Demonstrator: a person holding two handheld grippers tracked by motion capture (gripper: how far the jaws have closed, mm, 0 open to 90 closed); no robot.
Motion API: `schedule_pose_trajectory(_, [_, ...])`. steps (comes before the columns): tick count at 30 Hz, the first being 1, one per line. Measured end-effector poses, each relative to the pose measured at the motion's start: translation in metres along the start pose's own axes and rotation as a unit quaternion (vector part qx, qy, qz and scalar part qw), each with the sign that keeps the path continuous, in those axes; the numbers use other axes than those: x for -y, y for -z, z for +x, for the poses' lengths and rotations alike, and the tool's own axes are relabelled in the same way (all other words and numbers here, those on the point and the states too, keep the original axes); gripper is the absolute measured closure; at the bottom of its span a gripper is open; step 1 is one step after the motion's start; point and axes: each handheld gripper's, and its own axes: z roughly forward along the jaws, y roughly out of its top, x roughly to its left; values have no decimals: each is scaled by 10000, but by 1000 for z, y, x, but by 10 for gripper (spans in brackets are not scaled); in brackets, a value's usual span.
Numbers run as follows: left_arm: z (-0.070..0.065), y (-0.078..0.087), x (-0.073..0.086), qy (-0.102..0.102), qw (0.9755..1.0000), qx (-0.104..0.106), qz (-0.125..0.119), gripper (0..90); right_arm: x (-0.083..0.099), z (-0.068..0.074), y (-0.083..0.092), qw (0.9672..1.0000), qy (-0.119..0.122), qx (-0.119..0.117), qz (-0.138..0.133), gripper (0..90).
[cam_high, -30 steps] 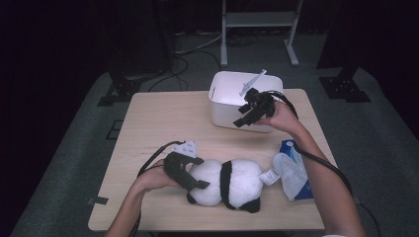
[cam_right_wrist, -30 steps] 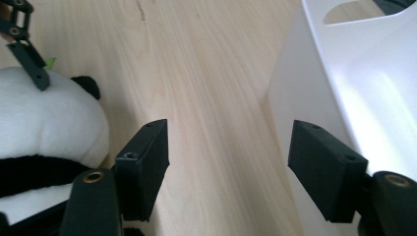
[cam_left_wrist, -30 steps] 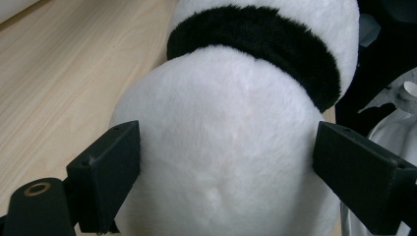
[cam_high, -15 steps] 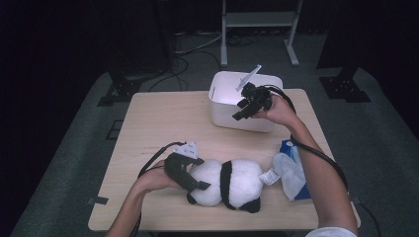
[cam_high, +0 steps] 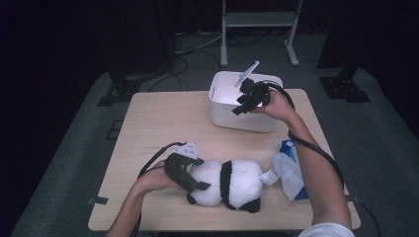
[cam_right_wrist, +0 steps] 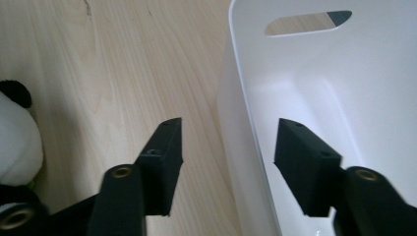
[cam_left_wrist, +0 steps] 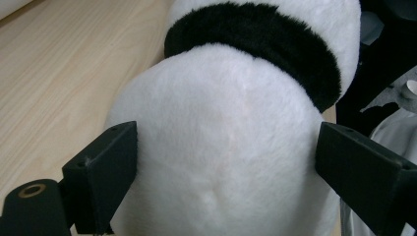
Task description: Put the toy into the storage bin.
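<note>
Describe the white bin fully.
The bin is a white, smooth, plastic-looking box with rounded corners and an oval handle slot high in one wall. It stands upright at the table's far edge, open-topped; what shows of its inside is empty. The right gripper hovers open, its jaws straddling the near rim without visible contact.

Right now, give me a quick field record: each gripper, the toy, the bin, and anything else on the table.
left gripper: open, fingers either side of the panda, touching its sides
right gripper: open, straddling the bin wall, one finger inside and one outside
panda: lying on the table, near edge
bin: white, far side, upright; the part of its inside on view is bare
pouch: blue and white, right of the panda
</note>
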Motion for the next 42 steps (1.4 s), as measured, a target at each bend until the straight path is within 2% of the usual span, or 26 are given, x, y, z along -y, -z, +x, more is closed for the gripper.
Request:
schedule_pose_trajectory(9, [0,0,0,2,10000,-3,-4,92,1,-3,-8,9997,27,62,245,556])
schedule_pose_trajectory(10, [0,0,0,10,10000,0,-8,92,2,-4,-10,9994,36,52,330,612])
schedule_pose_trajectory(11, [0,0,0,11,10000,2,-6,92,2,-4,-10,9994,36,52,330,612])
schedule_pose_trajectory(13, [0,-1,0,20,10000,6,-9,92,2,-5,-11,9993,84,76,357,673])
schedule_pose_trajectory(14, [0,-1,0,22,10000,6,-11,91,2,-5,-11,9992,123,138,357,746])
schedule_pose_trajectory(19, [0,-1,0,19,10000,0,-3,88,3,-8,-11,9992,164,79,352,829])
schedule_pose_trajectory(25, [0,-1,0,25,10000,-7,-3,88,2,-6,-11,9990,237,17,372,845])
schedule_pose_trajectory(34, [-1,-1,0,35,10000,-19,2,83,1,9,-12,9980,507,-215,307,874])
schedule_pose_trajectory(42, [-1,-2,0,54,10000,-18,9,78,4,13,-10,9971,631,-312,292,877])
